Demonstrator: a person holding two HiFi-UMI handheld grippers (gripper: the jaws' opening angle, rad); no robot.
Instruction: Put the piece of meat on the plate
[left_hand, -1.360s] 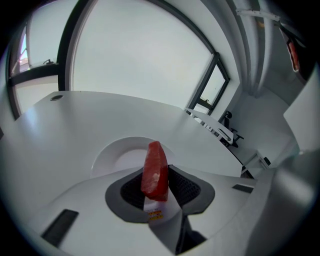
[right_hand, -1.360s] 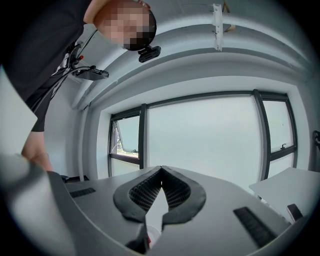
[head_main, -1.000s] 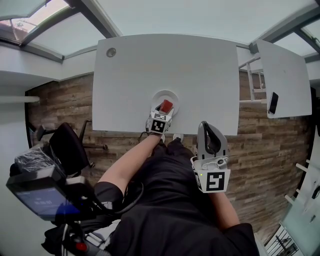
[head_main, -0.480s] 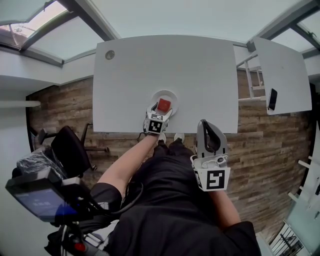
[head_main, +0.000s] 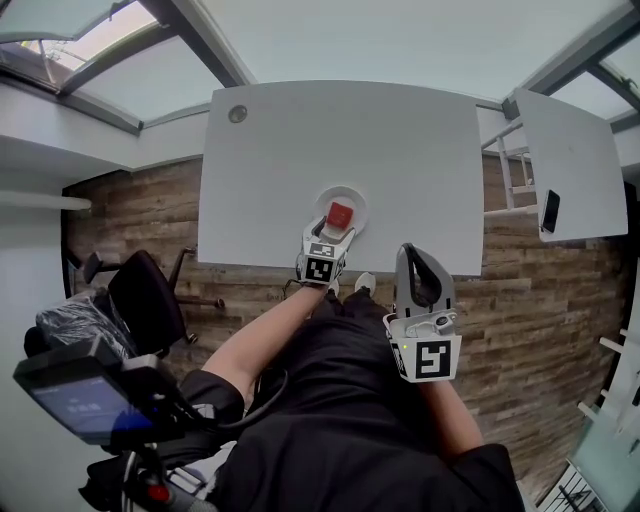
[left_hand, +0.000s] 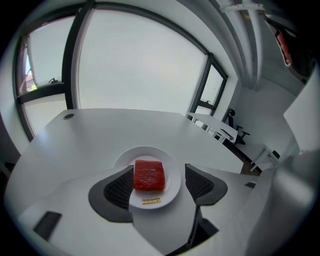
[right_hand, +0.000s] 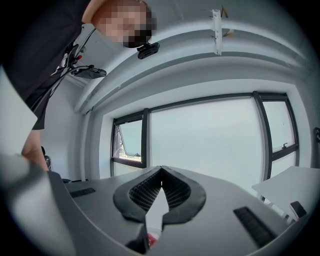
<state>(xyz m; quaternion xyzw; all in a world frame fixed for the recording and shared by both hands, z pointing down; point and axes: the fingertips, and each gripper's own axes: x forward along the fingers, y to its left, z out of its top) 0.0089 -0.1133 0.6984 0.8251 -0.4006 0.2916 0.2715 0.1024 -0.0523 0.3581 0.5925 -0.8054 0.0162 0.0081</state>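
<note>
A red slab of meat (head_main: 341, 214) lies flat on the small white plate (head_main: 356, 196) near the table's front edge. The left gripper view shows the meat (left_hand: 149, 174) in the middle of the plate (left_hand: 145, 151), with the two dark pads (left_hand: 121, 186) standing wide on either side and not touching it. My left gripper (head_main: 332, 236) hovers just in front of the plate, open; its jaws have just been opening and hold nothing. My right gripper (head_main: 413, 256) is held off the table over my lap, and its jaws (right_hand: 161, 173) are shut on nothing.
The white table (head_main: 350, 130) has a round cable hole (head_main: 237, 114) at its far left corner. A second white table (head_main: 575, 150) stands to the right with a dark phone (head_main: 549, 210) on it. A black office chair (head_main: 140, 295) is at the left on the wooden floor.
The left gripper let go of the meat, which now lies flat on the plate, and drew back and up toward the table's front edge. The right gripper has stayed where it was.
</note>
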